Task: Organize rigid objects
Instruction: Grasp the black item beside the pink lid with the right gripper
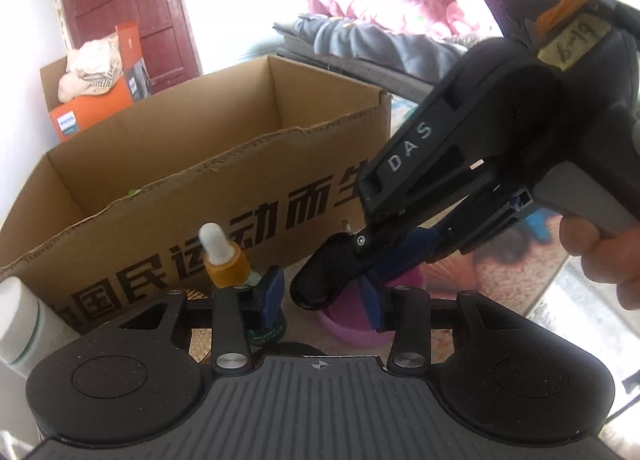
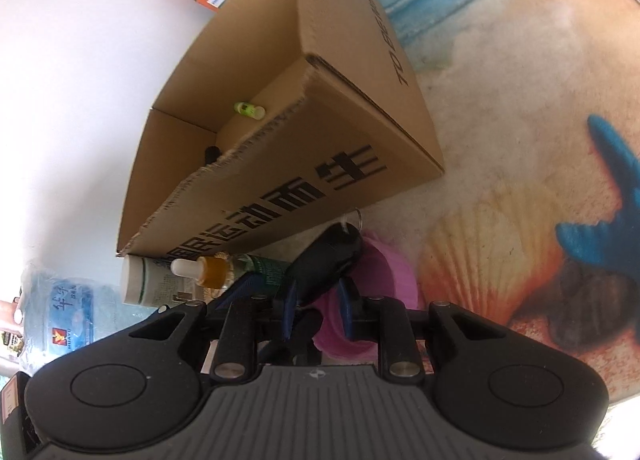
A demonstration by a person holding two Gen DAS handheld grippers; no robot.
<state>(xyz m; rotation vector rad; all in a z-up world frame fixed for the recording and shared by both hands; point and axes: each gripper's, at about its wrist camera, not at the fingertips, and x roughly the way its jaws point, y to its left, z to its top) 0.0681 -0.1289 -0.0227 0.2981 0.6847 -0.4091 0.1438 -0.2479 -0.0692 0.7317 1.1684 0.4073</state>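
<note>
An open cardboard box (image 1: 208, 163) stands ahead; it also shows in the right wrist view (image 2: 280, 163), with a small green bottle (image 2: 249, 110) and a dark item inside. My right gripper (image 2: 316, 292) is shut on a black oblong case with a key ring (image 2: 324, 260), held just above a pink bowl (image 2: 384, 272). The case also shows in the left wrist view (image 1: 324, 272), as does the bowl (image 1: 352, 324). My left gripper (image 1: 320, 300) is open around a dark green bottle (image 1: 268, 330) beside an amber dropper bottle with a white bulb (image 1: 224, 256).
A white tube (image 2: 148, 280) lies against the box front. A large blue water jug (image 2: 60, 312) stands at the left. A beach-print mat (image 2: 520, 139) covers the floor. A second carton with an orange box (image 1: 96, 99) sits behind. Bedding (image 1: 380, 35) lies beyond.
</note>
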